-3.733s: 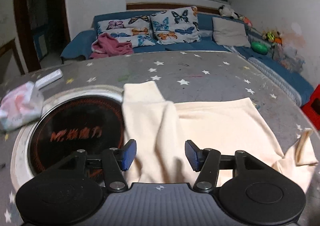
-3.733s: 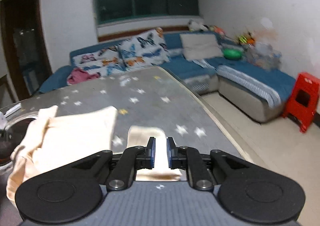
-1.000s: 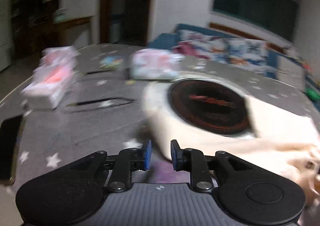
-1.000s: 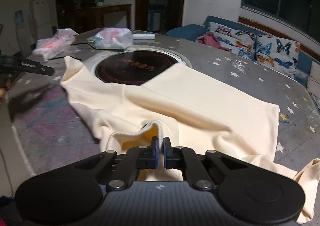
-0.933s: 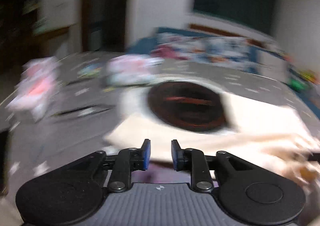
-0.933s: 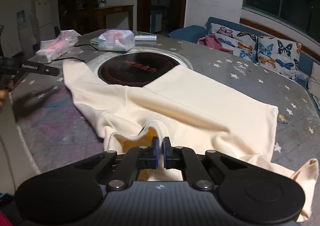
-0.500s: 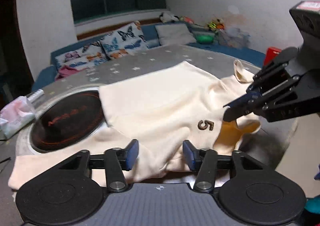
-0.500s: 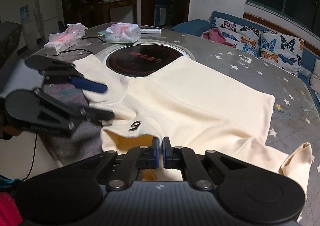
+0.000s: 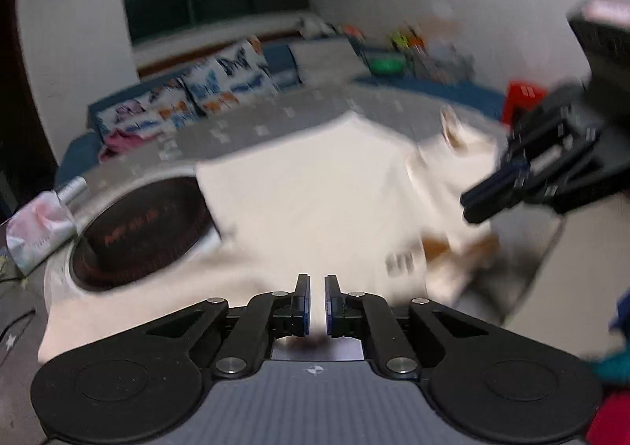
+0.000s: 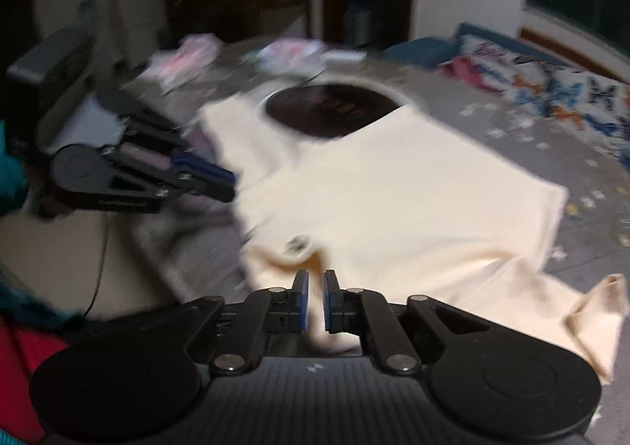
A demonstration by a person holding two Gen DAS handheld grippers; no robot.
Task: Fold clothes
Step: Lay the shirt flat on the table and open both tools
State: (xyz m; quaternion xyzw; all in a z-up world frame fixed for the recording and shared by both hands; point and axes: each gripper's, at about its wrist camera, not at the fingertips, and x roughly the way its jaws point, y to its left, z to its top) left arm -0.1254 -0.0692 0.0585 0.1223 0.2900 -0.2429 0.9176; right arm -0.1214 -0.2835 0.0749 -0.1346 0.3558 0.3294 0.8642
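Left gripper [image 9: 317, 301] and right gripper [image 10: 314, 299] each clench the shirt [image 10: 393, 185] edge. Only the left view shows the sofa [image 9: 189, 98] beyond the shirt.

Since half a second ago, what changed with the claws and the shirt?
The left claw, open over the cream shirt half a second ago, has narrowed onto its near edge. Blur hides whether it grips. The right claw stays clamped on the shirt at the collar. The shirt still lies spread on the table, partly over the dark cooktop.
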